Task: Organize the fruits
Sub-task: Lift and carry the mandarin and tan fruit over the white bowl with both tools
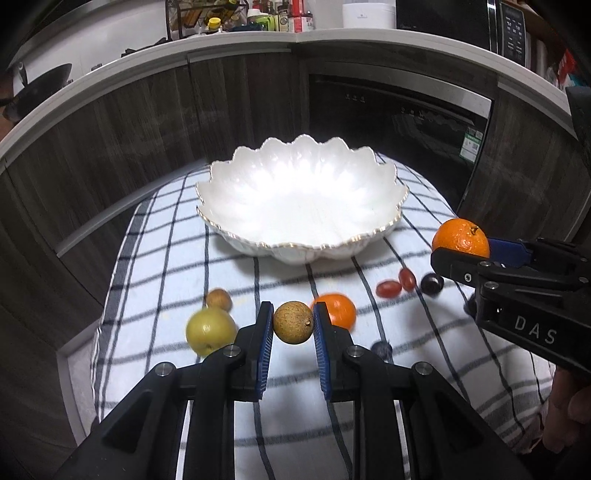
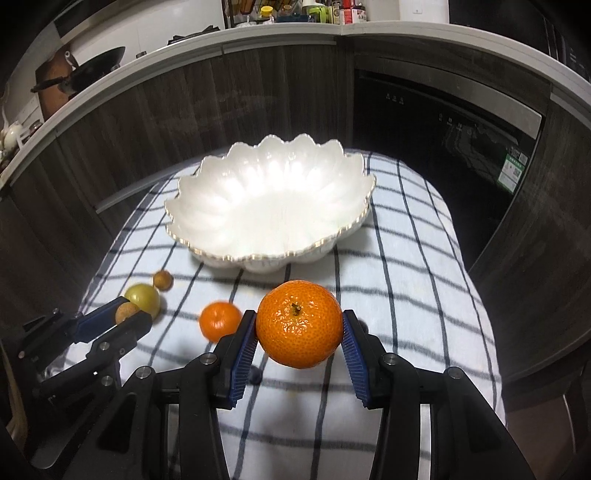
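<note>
A white scalloped bowl stands empty on a checked cloth. My left gripper is shut on a small brown longan, held above the cloth in front of the bowl; it also shows in the right wrist view. My right gripper is shut on a large mandarin, also seen in the left wrist view, right of the bowl. On the cloth lie a second mandarin, a yellow-green fruit, another longan, red grapes and dark grapes.
The cloth covers a small table whose edges drop off left and right. Dark wood cabinets and a black oven door stand beyond the bowl. A worktop above carries bottles and a wok.
</note>
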`<state>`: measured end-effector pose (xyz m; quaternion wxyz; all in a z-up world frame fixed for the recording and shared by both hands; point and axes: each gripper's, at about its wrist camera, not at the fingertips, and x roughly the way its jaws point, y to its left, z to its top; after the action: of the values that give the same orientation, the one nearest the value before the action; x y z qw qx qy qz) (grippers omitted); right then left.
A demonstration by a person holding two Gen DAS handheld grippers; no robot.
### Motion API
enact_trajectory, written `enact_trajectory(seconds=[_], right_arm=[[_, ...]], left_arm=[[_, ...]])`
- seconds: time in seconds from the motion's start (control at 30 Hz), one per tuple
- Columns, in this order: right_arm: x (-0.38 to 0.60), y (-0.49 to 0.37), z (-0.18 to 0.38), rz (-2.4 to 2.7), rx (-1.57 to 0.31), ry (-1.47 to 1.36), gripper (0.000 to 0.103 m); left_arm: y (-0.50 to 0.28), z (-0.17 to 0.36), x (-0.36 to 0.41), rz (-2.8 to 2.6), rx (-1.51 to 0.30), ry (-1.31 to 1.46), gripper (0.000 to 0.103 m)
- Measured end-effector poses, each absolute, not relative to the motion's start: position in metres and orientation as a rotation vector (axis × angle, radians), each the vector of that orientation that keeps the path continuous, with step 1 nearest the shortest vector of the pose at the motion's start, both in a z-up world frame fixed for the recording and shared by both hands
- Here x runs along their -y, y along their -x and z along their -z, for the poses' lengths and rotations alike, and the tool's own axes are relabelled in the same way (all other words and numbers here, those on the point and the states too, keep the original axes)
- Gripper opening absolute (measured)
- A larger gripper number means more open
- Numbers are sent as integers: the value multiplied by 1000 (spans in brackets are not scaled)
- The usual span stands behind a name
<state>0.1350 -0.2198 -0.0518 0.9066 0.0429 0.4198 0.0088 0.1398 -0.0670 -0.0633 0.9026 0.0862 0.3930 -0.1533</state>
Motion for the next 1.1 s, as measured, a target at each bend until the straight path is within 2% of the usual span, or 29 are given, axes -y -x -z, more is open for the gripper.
enact_trajectory(seconds=[1.1], right_arm=[[244,-222,21,60,-790,-80,47]], left_arm=[[-249,41,69,254,-806,-89,22]])
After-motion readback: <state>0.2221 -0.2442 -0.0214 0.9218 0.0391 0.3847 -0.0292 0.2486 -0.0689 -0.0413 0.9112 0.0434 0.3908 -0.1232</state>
